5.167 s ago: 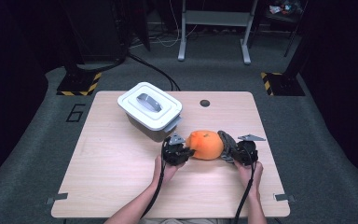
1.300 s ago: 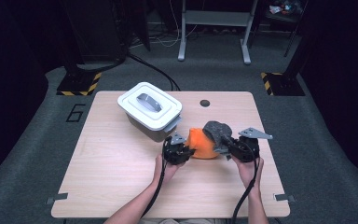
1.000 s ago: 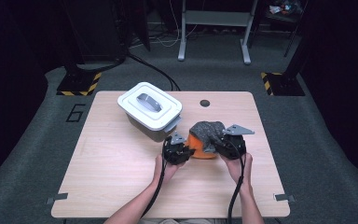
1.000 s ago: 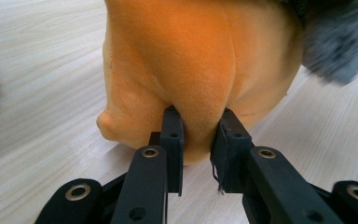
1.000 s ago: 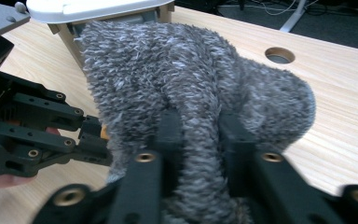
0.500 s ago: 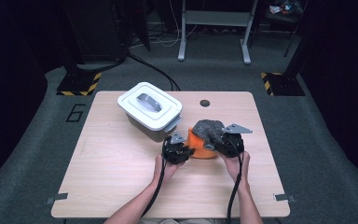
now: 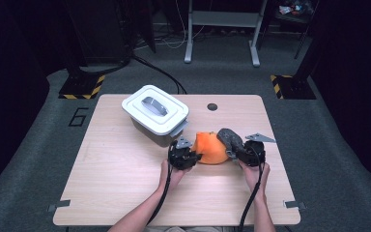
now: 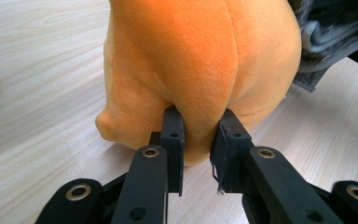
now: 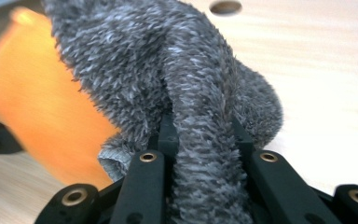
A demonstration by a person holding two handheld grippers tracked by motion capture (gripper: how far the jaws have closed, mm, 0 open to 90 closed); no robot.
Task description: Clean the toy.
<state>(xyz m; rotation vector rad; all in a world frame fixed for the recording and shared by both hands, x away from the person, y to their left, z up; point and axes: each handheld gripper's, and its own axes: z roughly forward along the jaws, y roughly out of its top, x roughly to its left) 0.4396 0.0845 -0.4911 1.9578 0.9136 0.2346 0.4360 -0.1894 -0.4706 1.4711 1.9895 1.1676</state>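
Worktop (image 7: 125, 193): light wood, rectangular, with a small round hole (image 7: 212, 107) near the far edge.

White lidded bin (image 7: 155, 114): sits on the far left-centre of the worktop, lid on, grey handle on top. Its near corner is close to your left hand-held gripper but apart from it.

Orange plush (image 7: 210, 149): rests on the worktop at centre, between your two hands, nearer you than the bin. In the left gripper view its rounded body (image 8: 200, 70) rises straight ahead of the jaws, with a small nub at lower left.

Grey fuzzy cloth (image 7: 229, 137): draped against the right upper side of the orange plush and touching it. In the right gripper view the cloth (image 9: 177, 84) hangs in thick folds in front of the plush.

Left hand-held gripper (image 7: 189, 155): you have it clenched on a pinch of the orange plush at its lower edge; both pads press into the fabric.

Right hand-held gripper (image 7: 235, 151): its jaws have just been closing, with a fold of the grey fuzzy cloth between them; the pads now grasp that fold, which bulges out over the jaws.
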